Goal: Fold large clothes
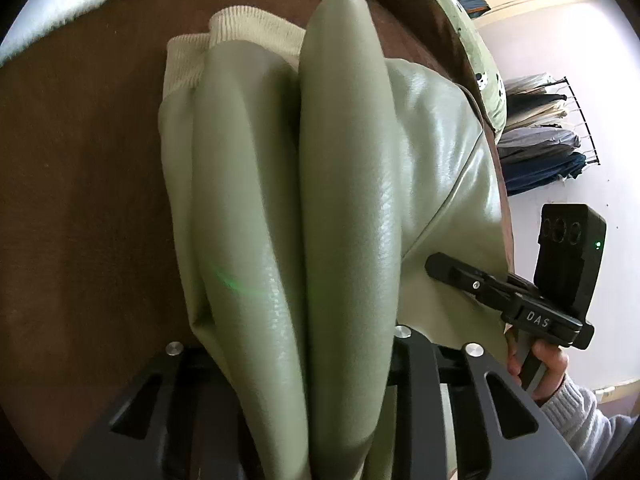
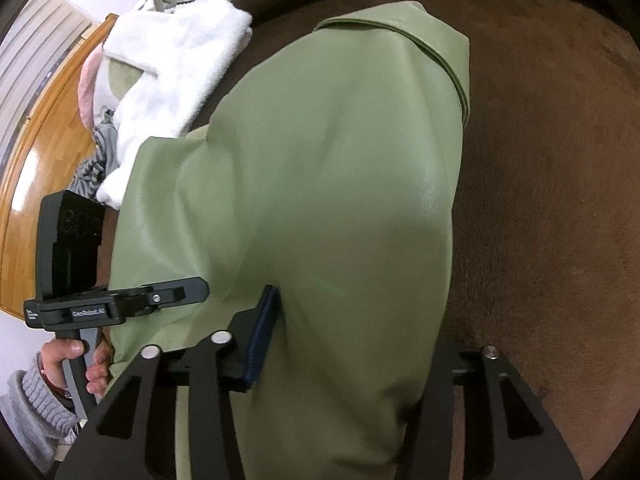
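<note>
Sage-green faux-leather jacket (image 1: 344,184) lies on the brown plush surface (image 1: 80,200), and both tools are into it! In the left wrist view two long rolled folds run up toward the cream ribbed hem (image 1: 236,36). The left gripper (image 1: 308,364) straddles those folds; its fingertips are buried under the leather, so how far it has closed is impossible to tell. The right gripper (image 2: 340,344) has a thick bunch of jacket between its fingers, one blue-padded finger (image 2: 262,336) pressed against the fold, the other hidden behind the material. A white fleece garment (image 2: 176,64) lies at the jacket's far edge. A rack of folded clothes (image 1: 540,132) stands against the wall, partly cut off and small.
</note>
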